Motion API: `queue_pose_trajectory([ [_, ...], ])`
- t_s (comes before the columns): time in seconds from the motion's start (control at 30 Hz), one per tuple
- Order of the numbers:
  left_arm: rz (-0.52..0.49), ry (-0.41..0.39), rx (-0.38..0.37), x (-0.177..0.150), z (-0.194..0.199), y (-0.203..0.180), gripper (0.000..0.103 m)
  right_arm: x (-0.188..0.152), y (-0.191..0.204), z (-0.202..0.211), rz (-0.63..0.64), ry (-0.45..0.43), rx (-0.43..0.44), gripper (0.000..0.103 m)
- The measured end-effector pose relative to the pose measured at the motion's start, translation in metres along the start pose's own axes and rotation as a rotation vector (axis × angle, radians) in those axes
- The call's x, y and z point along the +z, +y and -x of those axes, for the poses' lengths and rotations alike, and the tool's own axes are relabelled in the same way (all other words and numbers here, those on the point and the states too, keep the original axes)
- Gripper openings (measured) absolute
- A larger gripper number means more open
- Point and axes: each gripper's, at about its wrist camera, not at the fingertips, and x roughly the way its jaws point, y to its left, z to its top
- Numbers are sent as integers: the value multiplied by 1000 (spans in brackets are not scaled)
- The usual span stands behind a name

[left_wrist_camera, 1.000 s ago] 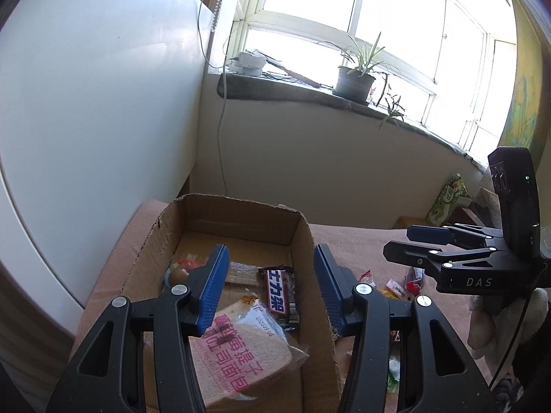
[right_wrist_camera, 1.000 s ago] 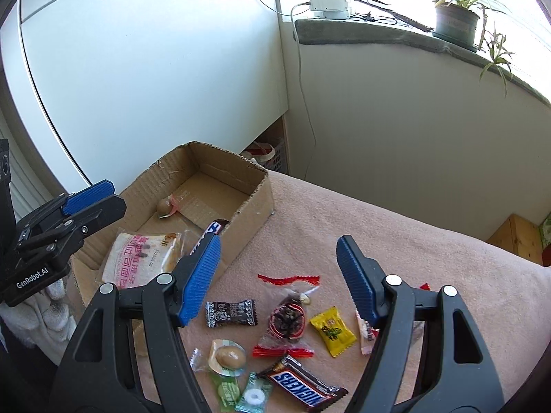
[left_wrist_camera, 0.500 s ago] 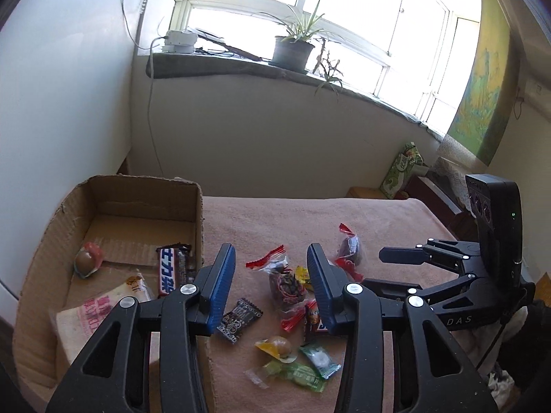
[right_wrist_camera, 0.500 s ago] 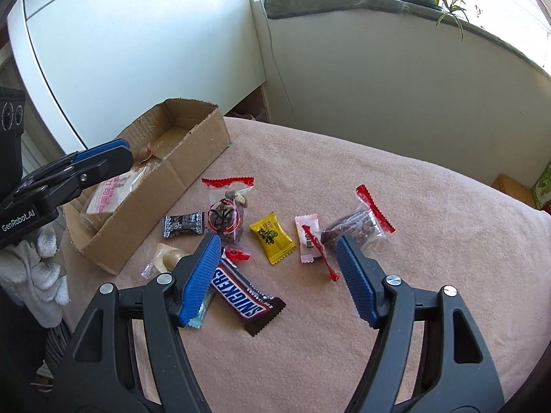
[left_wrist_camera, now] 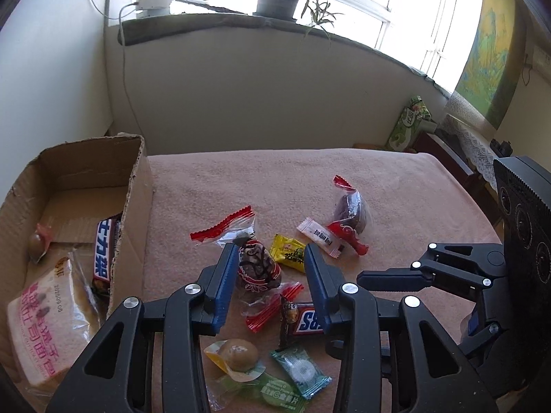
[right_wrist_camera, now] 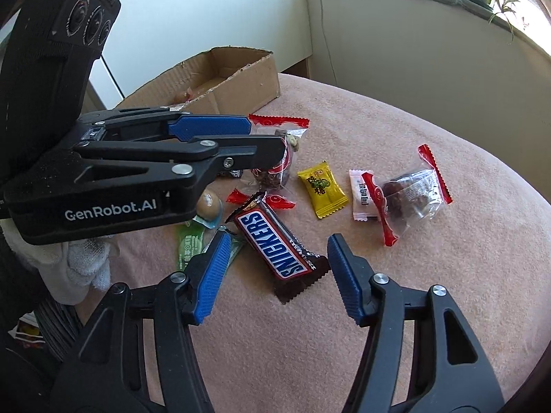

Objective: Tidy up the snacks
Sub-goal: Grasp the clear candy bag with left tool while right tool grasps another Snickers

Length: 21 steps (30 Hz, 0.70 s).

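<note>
Left gripper point(left_wrist_camera: 270, 275), jaws closing w/ nothing clamped yet, straddles clear red-trim snack bag point(left_wrist_camera: 256, 268) at 3 o'clock of cardboard box point(left_wrist_camera: 137, 213); judged light, crinkly, slippery, contents crushable: grip mid-bulge, not the seal.

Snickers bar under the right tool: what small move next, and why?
Probably lower the right tool a little further and finish closing. Its jaws are closing, and the brown Snickers bar lies between them on the pink blanket, pads not yet touching the wrapper.
</note>
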Motion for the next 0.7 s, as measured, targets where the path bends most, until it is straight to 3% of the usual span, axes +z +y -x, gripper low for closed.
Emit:
queue_pose_trajectory([
  [0.4, 22, 52, 38, -2, -23, 6, 38, 6, 11, -29, 88, 48, -17, 61],
  [0.5, 5, 53, 52, -3, -25, 2, 38, 8, 12, -35, 96, 64, -15, 45],
  [0.7, -13, 44, 61, -5, -28, 0, 36, 8, 13, -38, 103, 71, -18, 37],
])
